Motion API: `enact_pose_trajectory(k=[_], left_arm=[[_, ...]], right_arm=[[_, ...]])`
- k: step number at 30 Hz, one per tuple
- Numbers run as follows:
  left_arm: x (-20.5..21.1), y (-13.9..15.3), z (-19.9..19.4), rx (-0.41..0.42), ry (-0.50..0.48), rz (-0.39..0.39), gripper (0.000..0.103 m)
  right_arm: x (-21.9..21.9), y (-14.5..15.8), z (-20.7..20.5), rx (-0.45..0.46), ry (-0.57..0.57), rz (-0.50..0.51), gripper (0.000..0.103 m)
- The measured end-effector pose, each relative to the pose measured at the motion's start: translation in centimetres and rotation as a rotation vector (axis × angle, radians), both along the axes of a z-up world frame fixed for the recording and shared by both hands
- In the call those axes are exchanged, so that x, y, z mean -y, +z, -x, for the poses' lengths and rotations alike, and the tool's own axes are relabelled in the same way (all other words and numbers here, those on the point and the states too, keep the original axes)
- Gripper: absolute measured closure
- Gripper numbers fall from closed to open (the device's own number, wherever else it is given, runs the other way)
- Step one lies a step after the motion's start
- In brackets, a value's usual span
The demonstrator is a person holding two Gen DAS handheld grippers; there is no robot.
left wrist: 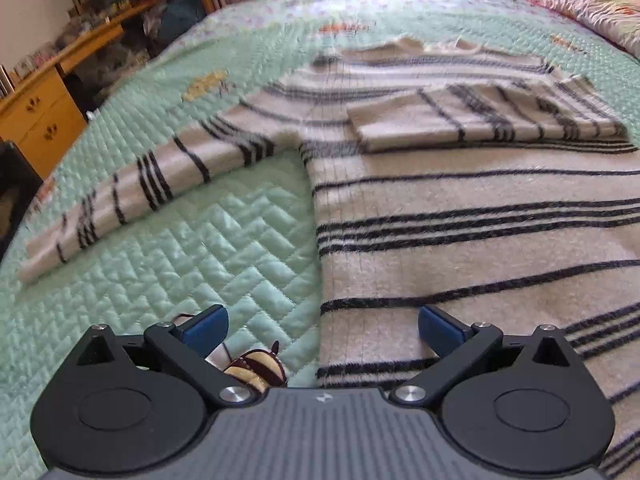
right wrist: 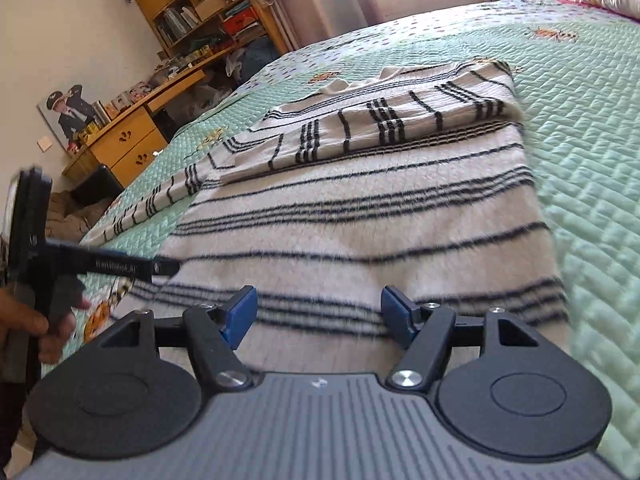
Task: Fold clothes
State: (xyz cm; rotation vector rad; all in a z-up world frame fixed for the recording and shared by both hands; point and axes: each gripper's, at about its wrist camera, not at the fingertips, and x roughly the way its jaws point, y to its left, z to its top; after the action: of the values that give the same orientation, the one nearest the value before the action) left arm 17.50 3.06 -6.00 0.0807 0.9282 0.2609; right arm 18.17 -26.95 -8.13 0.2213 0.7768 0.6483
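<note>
Sweater (left wrist: pixel 460 220): one cream knit garment with black stripes, lying flat on the mint-green quilted bedspread (left wrist: pixel 200 240). One sleeve (right wrist: pixel 380 120) is folded across the chest; the other sleeve (left wrist: pixel 132 196) extends outward over the quilt toward the bed edge nearest the desk.

Left gripper (left wrist: pixel 323 326): jaws wide apart, nothing between the blue pads, positioned above the sweater's side edge near the hem. In the right wrist view its black body (right wrist: pixel 100 264) sits just beside that edge, held by a hand (right wrist: pixel 28 328).

Right gripper (right wrist: pixel 319 312): jaws wide apart, empty, above the hem area.

Surroundings: a small embroidered bee motif (left wrist: pixel 256 368) on the quilt lies below the left gripper. One pillow (left wrist: pixel 580 12) lies at the far corner, well apart from the garment. Bare quilt borders the sweater on both sides. A wooden desk (right wrist: pixel 124 148) and one bookshelf (right wrist: pixel 200 4) stand beyond the bed edge.
</note>
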Motion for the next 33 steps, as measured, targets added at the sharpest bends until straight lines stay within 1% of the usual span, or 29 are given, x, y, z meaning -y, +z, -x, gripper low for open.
enact_pose_trajectory(k=[2,3,4,7,8,9,11,12,14,16,17,19,22,25,29,31,33], left_arm=[[1.4,1.2,1.1,0.052,-0.053,-0.006,0.001],[2.2,1.6,1.6,0.062,-0.083,0.004,0.001],[3.1,1.8,1.9,0.055,-0.12,0.024,0.001],[6.2,1.3,2.7,0.0,-0.257,0.087,0.001],[7.3,1.0,2.7,-0.021,-0.292,0.085,0.001],[8.3,0.4,2.5,-0.04,-0.312,0.067,0.001],[10.2,-0.9,2.0,-0.077,-0.341,0.023,0.001],[10.7,-1.7,1.5,-0.098,-0.35,0.016,0.0],[10.1,-2.8,0.7,-0.128,-0.313,0.07,0.0],[9.1,-3.0,0.7,-0.134,-0.292,0.122,0.0],[8.5,-3.0,0.8,-0.135,-0.284,0.147,0.0],[8.4,-3.0,1.4,-0.138,-0.282,0.133,0.0],[8.4,-3.0,1.8,-0.133,-0.278,0.119,0.0],[8.6,-3.0,1.7,-0.133,-0.249,0.118,0.0],[9.1,-2.8,1.3,-0.151,-0.201,0.101,0.0],[9.3,-2.6,0.9,-0.176,-0.18,0.096,0.0],[9.3,-2.5,0.6,-0.201,-0.162,0.096,0.0]], right_arm=[[0.3,0.3,1.3,0.008,0.004,0.016,0.033],[0.4,0.4,1.9,0.011,0.006,0.026,0.033],[0.5,0.5,2.7,0.017,0.012,0.035,0.033],[0.2,0.8,5.5,0.052,0.058,0.059,0.033],[0.0,0.9,6.4,0.076,0.084,0.075,0.033],[-0.1,0.9,7.3,0.1,0.11,0.091,0.033],[-0.5,0.4,8.0,0.118,0.129,0.138,0.033],[-0.6,-0.1,8.1,0.118,0.134,0.159,0.034],[-0.4,-1.4,8.2,0.11,0.138,0.174,0.034],[-0.1,-1.8,8.9,0.144,0.161,0.183,0.034],[0.1,-1.8,8.9,0.142,0.173,0.184,0.034],[0.6,-1.6,8.9,0.136,0.196,0.182,0.034],[2.2,-1.5,7.6,0.055,0.187,0.069,0.034],[3.8,-0.7,5.9,-0.018,0.164,-0.072,0.034],[5.3,2.1,2.8,0.052,0.095,-0.229,0.032],[5.1,3.2,0.7,0.101,0.079,-0.26,0.031],[4.3,3.6,-1.6,0.124,0.074,-0.278,0.028]])
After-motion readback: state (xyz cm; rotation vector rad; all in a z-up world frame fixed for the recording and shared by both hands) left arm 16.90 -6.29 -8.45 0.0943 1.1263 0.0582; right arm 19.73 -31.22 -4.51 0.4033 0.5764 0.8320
